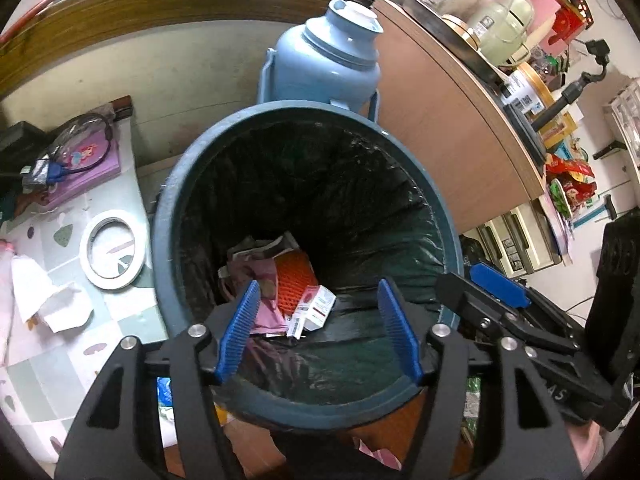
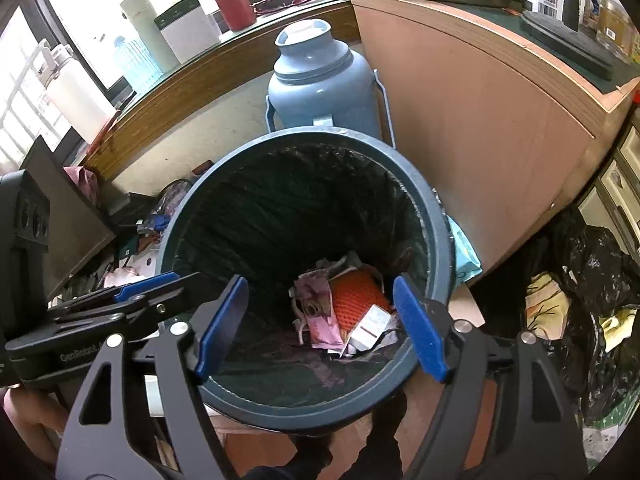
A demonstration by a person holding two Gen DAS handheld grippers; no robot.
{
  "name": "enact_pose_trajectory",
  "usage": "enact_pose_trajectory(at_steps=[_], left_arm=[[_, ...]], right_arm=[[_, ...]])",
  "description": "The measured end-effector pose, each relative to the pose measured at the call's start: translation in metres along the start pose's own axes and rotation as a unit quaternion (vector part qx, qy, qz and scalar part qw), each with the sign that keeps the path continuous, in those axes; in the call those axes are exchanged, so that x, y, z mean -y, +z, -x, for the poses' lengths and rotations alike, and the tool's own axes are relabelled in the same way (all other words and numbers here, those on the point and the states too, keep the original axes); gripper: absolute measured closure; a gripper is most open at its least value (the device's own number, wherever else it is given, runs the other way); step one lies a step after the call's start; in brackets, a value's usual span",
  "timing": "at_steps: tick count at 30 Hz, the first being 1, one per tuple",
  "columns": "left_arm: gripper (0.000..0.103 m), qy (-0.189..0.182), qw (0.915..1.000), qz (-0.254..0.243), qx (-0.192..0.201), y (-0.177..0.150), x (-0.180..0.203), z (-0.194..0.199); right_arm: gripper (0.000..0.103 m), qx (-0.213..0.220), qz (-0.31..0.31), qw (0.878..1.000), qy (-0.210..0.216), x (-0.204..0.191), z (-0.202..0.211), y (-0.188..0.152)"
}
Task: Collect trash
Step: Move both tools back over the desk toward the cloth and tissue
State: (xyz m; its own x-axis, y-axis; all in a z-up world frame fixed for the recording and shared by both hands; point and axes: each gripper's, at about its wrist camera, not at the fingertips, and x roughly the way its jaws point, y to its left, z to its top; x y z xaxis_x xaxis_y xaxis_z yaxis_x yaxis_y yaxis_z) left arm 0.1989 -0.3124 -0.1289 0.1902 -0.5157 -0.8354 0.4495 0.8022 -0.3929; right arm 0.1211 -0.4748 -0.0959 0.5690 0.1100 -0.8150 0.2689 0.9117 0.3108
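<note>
A round blue trash bin [image 1: 168,240] with a dark liner fills both views; its rim also shows in the right wrist view [image 2: 440,232]. At its bottom lie an orange foam net [image 1: 294,278], a small white carton [image 1: 318,306] and pink wrappers [image 1: 270,314]; the net [image 2: 356,296], carton [image 2: 370,326] and wrappers [image 2: 320,322] show in the right wrist view too. My left gripper [image 1: 318,304] hangs open and empty over the bin's near rim. My right gripper [image 2: 320,300] is open and empty beside it, also above the bin.
A light blue thermos jug [image 1: 326,60] stands behind the bin against a wooden cabinet [image 1: 444,120]. A patterned table [image 1: 60,280] at left holds a tape roll [image 1: 112,248] and crumpled tissue [image 1: 52,300]. Black bags [image 2: 592,300] lie at right.
</note>
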Motion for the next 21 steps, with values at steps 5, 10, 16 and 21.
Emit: enact_pose_trajectory(at_steps=[5,10,16,21], left_arm=[[0.032,0.003,0.9998,0.02,0.005,-0.005,-0.023,0.013],[0.025,0.011,0.9992,0.038,0.009,-0.015,-0.051,0.028],[0.02,0.014,0.9968,0.076,0.02,-0.032,-0.095,0.053],[0.018,0.02,0.9945,0.099,0.029,-0.047,-0.135,0.075]], right_arm=[[0.018,-0.001,0.004,1.0,0.008,-0.022,-0.003,-0.003],[0.017,-0.004,0.018,1.0,0.017,-0.052,-0.006,-0.011],[0.017,-0.012,0.046,0.998,0.031,-0.1,-0.012,-0.025],[0.017,-0.014,0.075,0.996,0.042,-0.145,-0.018,-0.037]])
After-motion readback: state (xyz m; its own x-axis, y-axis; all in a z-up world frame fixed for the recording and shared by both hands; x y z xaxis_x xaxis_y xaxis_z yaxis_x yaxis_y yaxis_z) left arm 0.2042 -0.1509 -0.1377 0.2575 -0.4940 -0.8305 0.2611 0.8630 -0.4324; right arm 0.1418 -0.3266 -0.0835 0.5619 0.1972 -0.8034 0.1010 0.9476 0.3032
